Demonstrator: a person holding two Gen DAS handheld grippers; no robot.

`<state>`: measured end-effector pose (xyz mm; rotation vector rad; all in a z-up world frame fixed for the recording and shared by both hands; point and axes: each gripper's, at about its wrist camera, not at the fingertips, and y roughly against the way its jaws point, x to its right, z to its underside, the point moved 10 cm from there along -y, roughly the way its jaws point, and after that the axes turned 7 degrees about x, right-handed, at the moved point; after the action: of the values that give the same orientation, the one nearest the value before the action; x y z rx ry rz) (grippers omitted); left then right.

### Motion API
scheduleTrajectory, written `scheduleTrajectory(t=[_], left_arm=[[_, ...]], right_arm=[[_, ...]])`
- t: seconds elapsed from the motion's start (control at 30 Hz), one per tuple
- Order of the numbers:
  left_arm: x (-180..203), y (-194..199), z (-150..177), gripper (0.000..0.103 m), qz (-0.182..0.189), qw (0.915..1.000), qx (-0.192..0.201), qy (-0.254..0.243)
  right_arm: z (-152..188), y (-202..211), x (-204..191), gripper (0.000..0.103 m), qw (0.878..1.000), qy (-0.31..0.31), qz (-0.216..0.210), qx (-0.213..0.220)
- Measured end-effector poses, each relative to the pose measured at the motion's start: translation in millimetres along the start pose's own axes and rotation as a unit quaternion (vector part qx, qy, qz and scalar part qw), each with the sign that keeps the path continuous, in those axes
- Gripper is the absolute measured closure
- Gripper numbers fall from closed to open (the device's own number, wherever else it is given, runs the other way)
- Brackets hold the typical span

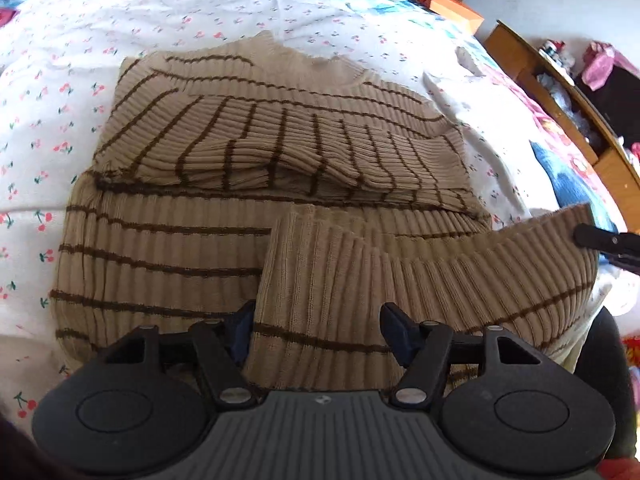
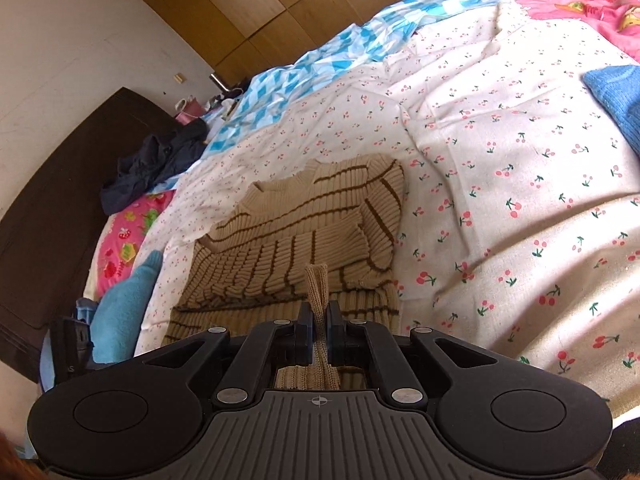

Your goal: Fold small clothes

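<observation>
A tan ribbed sweater with brown stripes (image 1: 256,152) lies on the cherry-print bedsheet (image 1: 60,92), sleeves folded across its chest. Its bottom hem (image 1: 332,280) is lifted and curled up toward me. My left gripper (image 1: 320,332) has its jaws wide apart, with the lifted hem lying between the fingers. My right gripper (image 2: 319,334) is shut on the hem edge (image 2: 317,292), which sticks up between its pads. The right gripper's tip shows in the left wrist view (image 1: 600,240) at the hem's right end. The sweater also shows in the right wrist view (image 2: 304,216).
A blue knit garment (image 2: 616,96) lies on the sheet to the right, a light blue one (image 2: 124,304) at the left edge. Dark clothes (image 2: 156,160) are piled near the dark headboard (image 2: 60,200). A wooden shelf (image 1: 560,92) stands beside the bed.
</observation>
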<state>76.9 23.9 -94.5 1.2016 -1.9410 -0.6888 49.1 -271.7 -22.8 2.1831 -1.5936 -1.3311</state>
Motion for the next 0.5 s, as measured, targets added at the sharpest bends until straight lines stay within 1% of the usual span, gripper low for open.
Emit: scheduleTrajectory(t=[0.07,0.1,0.17,0.2,0.27,0.3,0.33,0.37,0.43,0.5], left_arm=[[18,8,6,0.036,-0.004,0.9977,0.007,-0.068],[29,12,10,0.036,-0.007,0.9942,0.010,-0.107],[52,19,20,0.036,-0.006,0.9826,0.012,-0.185],[62,22,26,0.036,-0.001,0.9766,0.011,-0.215],[81,30,36,0.036,0.026,0.9654,0.009,-0.259],[88,34,42,0.036,0.043,0.9613,0.001,-0.272],[92,36,45,0.035,0.053,0.9586,-0.004,-0.280],[93,37,45,0.035,0.052,0.9574,-0.004,-0.284],[87,39,40,0.035,0.039,0.9584,0.000,-0.283],[80,42,33,0.035,0.031,0.9631,0.007,-0.267]], right_arm=[[8,3,4,0.097,1.000,0.000,0.009,-0.006],[11,4,6,0.097,1.000,0.000,0.013,-0.009],[18,3,9,0.097,1.000,-0.009,0.019,-0.016],[20,2,10,0.097,1.000,-0.011,0.022,-0.018],[23,1,11,0.097,0.999,-0.012,0.024,-0.020],[24,0,11,0.097,0.999,-0.012,0.023,-0.021],[25,-1,10,0.097,0.999,-0.011,0.022,-0.022],[25,-1,9,0.097,0.999,-0.010,0.022,-0.023],[25,-2,8,0.097,1.000,-0.008,0.018,-0.024],[25,-3,6,0.097,1.000,-0.006,0.015,-0.024]])
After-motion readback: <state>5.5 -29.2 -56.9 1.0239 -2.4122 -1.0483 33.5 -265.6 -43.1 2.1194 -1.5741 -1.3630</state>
